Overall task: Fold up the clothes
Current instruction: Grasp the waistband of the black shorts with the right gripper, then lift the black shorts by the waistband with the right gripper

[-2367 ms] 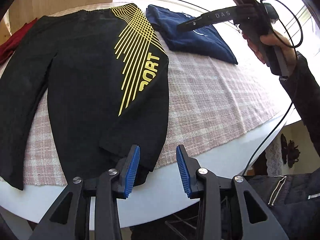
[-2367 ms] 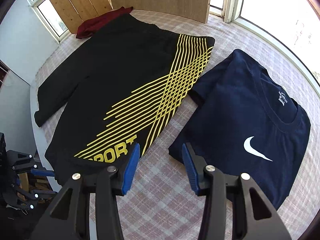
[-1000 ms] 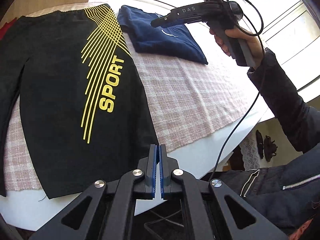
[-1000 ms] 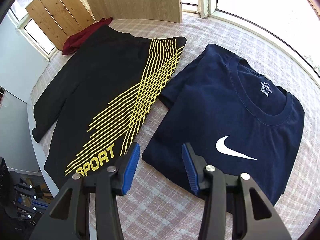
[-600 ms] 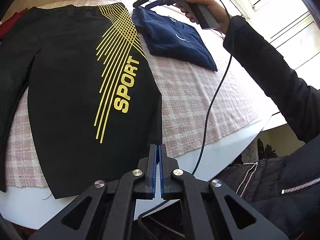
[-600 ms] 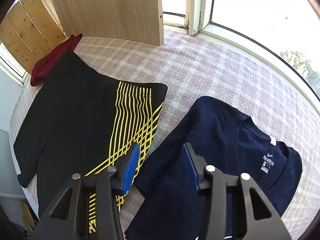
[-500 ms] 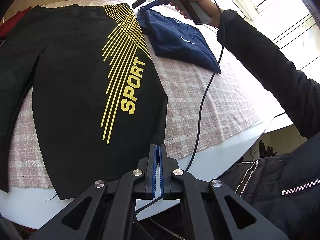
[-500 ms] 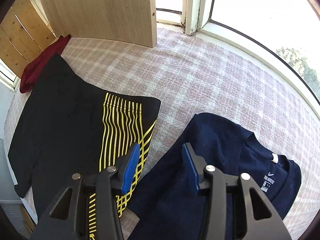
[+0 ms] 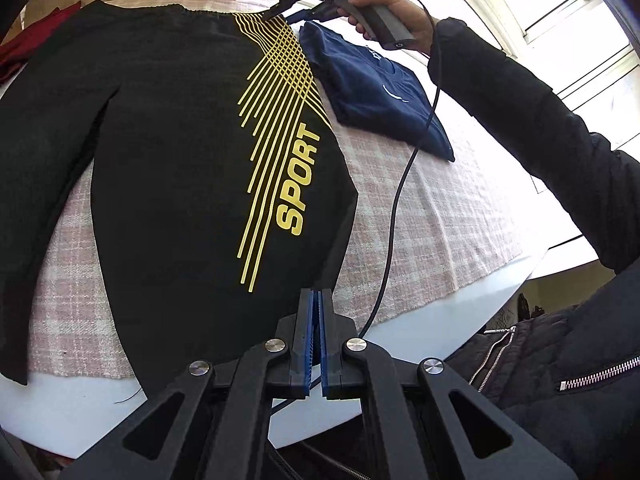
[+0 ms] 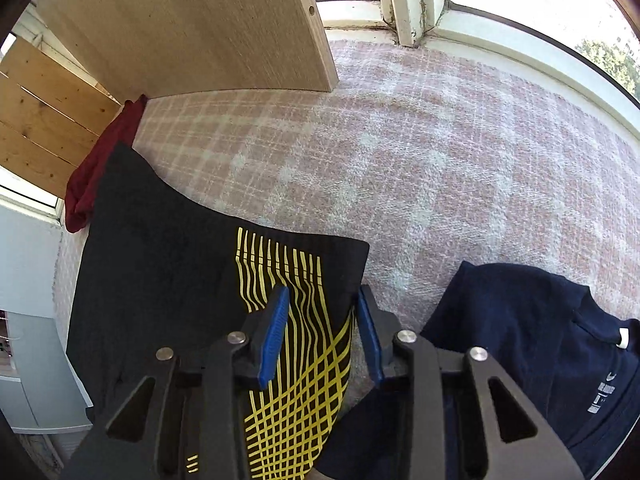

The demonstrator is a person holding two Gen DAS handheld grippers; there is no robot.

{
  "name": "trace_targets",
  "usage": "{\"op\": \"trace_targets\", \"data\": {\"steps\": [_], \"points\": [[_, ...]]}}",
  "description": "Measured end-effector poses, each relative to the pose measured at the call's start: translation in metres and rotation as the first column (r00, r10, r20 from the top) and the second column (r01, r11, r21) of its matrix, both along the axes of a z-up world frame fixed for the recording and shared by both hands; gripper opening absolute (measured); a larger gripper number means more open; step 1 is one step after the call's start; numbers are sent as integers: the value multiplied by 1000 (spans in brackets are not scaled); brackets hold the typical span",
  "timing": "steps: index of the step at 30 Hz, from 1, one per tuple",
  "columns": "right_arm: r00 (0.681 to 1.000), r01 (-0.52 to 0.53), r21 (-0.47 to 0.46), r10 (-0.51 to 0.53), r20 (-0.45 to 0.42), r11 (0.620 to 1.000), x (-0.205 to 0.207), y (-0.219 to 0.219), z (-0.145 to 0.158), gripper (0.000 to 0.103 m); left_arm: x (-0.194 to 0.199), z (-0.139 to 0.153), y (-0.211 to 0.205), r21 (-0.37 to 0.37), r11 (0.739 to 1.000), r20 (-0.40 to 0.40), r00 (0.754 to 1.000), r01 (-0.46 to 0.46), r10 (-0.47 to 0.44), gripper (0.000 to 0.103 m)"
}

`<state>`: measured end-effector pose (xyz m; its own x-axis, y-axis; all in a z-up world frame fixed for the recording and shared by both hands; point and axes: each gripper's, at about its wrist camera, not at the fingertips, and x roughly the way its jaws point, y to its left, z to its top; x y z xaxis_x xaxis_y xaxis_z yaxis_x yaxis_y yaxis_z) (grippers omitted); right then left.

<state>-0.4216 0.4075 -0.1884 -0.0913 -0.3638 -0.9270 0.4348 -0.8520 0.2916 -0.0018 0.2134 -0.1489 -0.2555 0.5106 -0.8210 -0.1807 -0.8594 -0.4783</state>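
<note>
Black shorts (image 9: 172,152) with yellow stripes and the word SPORT lie flat on the pink checked cloth (image 9: 440,208). My left gripper (image 9: 314,300) is shut on the shorts' near hem corner at the table's front edge. My right gripper (image 10: 322,300) is open, its fingers straddling the far waistband corner of the shorts (image 10: 304,264), low over it; it also shows in the left wrist view (image 9: 280,10). A folded navy T-shirt (image 9: 380,88) lies right of the shorts and shows in the right wrist view (image 10: 520,340).
A dark red garment (image 10: 104,160) lies at the far left by wooden boards (image 10: 192,28). The window sill (image 10: 500,48) borders the cloth at the back. The white table edge (image 9: 460,312) runs along the front. The right gripper's cable (image 9: 400,184) hangs across the cloth.
My left gripper closed on the shorts' hem corner and stays shut. My right gripper moved from over the navy T-shirt to the shorts' waistband corner, still open.
</note>
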Motion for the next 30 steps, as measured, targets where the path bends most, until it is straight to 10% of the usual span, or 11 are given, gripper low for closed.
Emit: {"op": "trace_targets", "data": {"steps": [13,23,30], "points": [[986,151,-290,-122,118,945,-4,-1,58,5,23,29,-73,58,993,-61,993,-99,103,2],[990,137,-296,-136,24,945,8,-150,111,5,35,35,-235,64,976,-108,971,-206,212,2],[988,154,-167,-154,13,974,1,-262,75,5,23,8,-328,59,975,-54,974,-215,218,2]]}}
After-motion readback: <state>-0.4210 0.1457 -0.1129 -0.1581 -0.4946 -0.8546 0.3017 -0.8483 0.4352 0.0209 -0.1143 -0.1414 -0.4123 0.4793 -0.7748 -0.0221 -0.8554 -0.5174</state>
